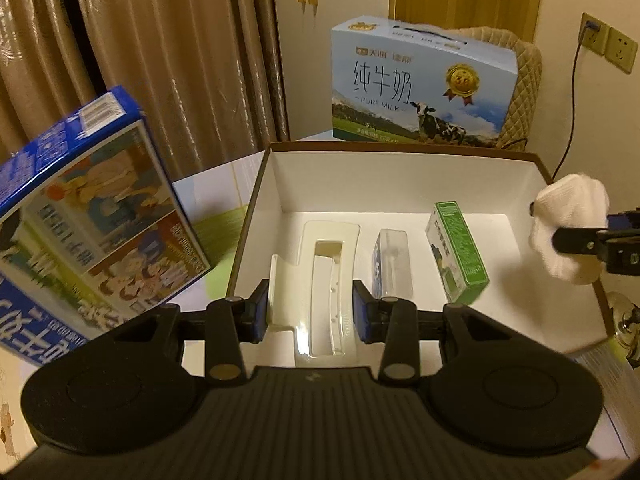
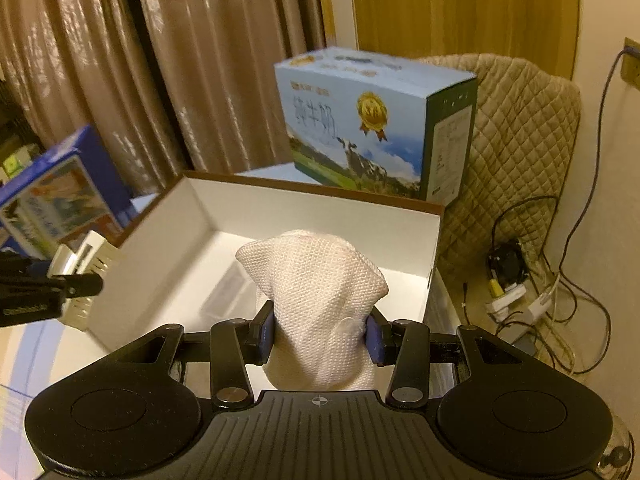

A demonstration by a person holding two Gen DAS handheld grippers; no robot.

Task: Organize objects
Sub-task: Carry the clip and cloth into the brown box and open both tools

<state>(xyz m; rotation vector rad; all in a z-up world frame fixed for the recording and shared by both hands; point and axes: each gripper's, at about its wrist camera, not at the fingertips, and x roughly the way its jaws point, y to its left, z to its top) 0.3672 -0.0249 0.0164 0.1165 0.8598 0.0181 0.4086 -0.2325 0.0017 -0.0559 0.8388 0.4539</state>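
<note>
An open white box with a brown rim [image 1: 400,148] [image 2: 312,190] sits on the table. Inside it lie a small blue-and-white milk carton [image 1: 390,264] and a green carton [image 1: 458,254]. My left gripper [image 1: 310,312] is shut on a cream plastic clip [image 1: 320,280], held over the box's near left part. The right wrist view shows that gripper [image 2: 60,288] and the clip [image 2: 86,276] by the box's left wall. My right gripper [image 2: 320,334] is shut on a bunched white cloth [image 2: 316,300], above the box's right side. In the left wrist view, this gripper [image 1: 592,244] and the cloth [image 1: 568,228] are at the right rim.
A light-blue "Pure Milk" case [image 1: 420,84] [image 2: 372,120] stands behind the box. A dark-blue milk case [image 1: 92,216] [image 2: 60,188] leans at the left. A quilted chair [image 2: 516,140], floor cables with a power strip [image 2: 520,292], brown curtains [image 1: 160,60] and wall sockets [image 1: 608,40] surround the table.
</note>
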